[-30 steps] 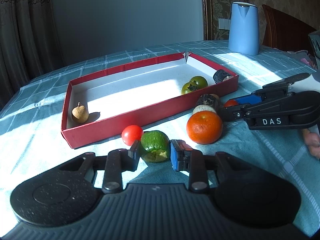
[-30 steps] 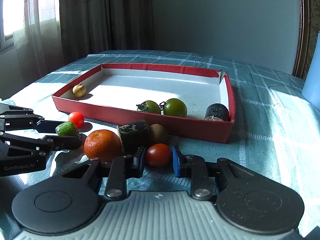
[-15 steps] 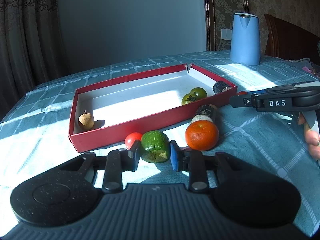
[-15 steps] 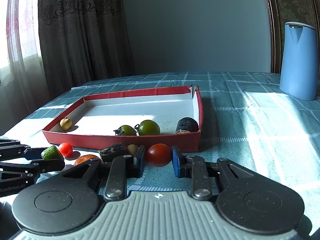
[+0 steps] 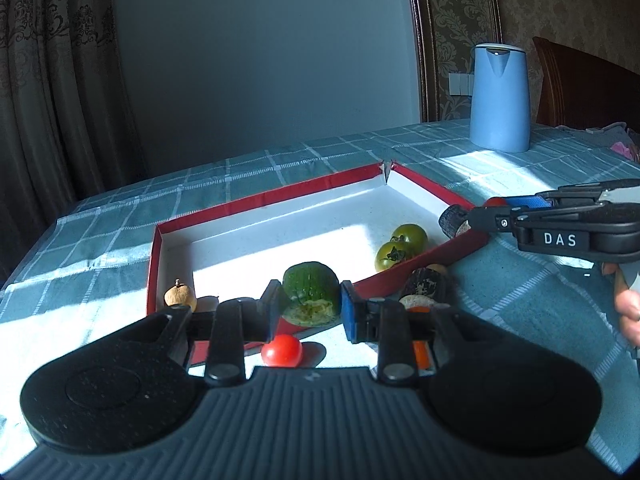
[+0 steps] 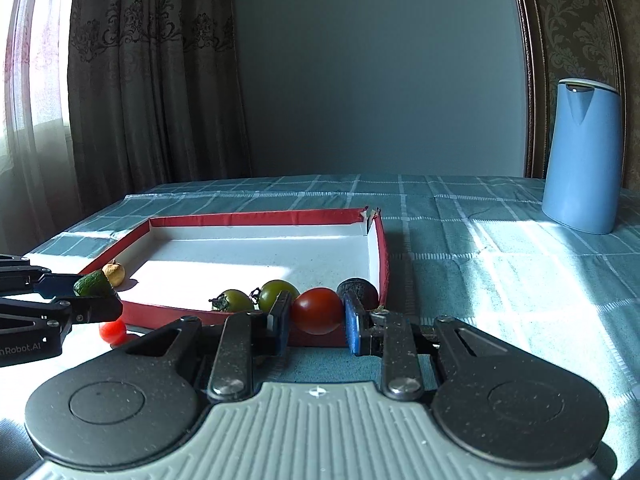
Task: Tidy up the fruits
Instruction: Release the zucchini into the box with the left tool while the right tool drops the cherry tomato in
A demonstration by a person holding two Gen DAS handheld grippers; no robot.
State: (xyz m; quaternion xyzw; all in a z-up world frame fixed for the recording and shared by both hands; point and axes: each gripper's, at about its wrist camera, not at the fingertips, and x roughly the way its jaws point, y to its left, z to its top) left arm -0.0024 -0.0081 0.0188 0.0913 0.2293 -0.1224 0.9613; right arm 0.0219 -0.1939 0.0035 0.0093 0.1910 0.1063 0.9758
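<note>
My left gripper (image 5: 310,308) is shut on a green fruit piece (image 5: 311,294) and holds it above the near wall of the red tray (image 5: 256,204). My right gripper (image 6: 317,314) is shut on a red tomato (image 6: 317,310), held above the tablecloth just before the tray's (image 6: 260,218) near right corner. In the tray lie two green tomatoes (image 5: 402,244), a small brown fruit (image 5: 180,296) and a dark piece (image 6: 358,290). A small red tomato (image 5: 281,350) lies on the cloth under my left gripper. An orange is mostly hidden behind my left fingers.
A blue kettle (image 5: 500,98) stands at the back right of the table. A dark cut piece (image 5: 426,286) lies outside the tray's near wall. A wooden chair (image 5: 580,88) is behind the table. Curtains hang at the left.
Both grippers rose with their fruit. The left one carried the green piece forward over the tray wall. The right one carried the red tomato up toward the tray's right corner.
</note>
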